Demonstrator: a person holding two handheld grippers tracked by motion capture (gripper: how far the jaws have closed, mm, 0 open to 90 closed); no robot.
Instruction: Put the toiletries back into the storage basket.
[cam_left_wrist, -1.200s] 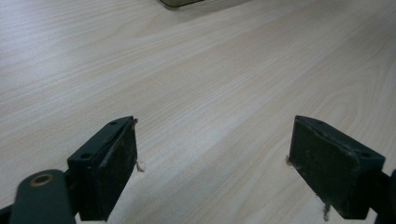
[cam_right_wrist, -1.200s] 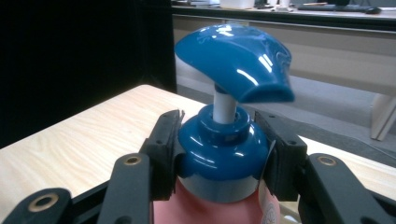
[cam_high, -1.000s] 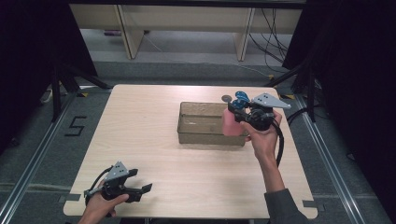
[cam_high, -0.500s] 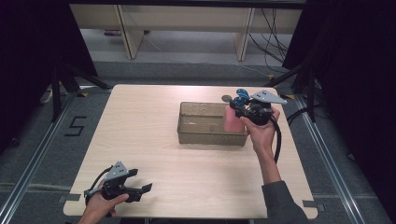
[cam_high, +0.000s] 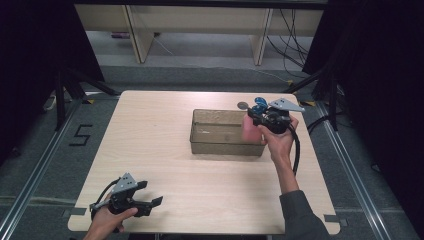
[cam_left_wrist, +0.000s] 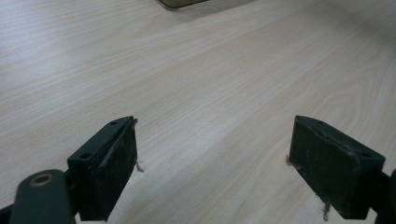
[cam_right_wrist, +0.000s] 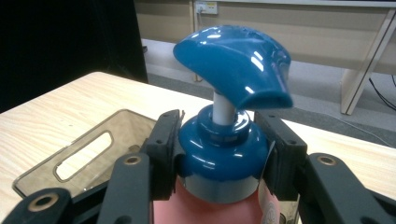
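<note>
Right gripper (cam_right_wrist: 219, 154), held in a person's hand at the far right of the wooden table (cam_high: 150, 145), has its jaws clamped on the blue collar of a pink pump bottle (cam_right_wrist: 229, 140), which hangs upright at the right end of a clear smoked plastic bin (cam_high: 220, 135). Left gripper (cam_left_wrist: 212, 172), in the other hand at the table's near left corner, hovers just above bare wood with its jaws spread wide and nothing between them, well apart from the bin.
</note>
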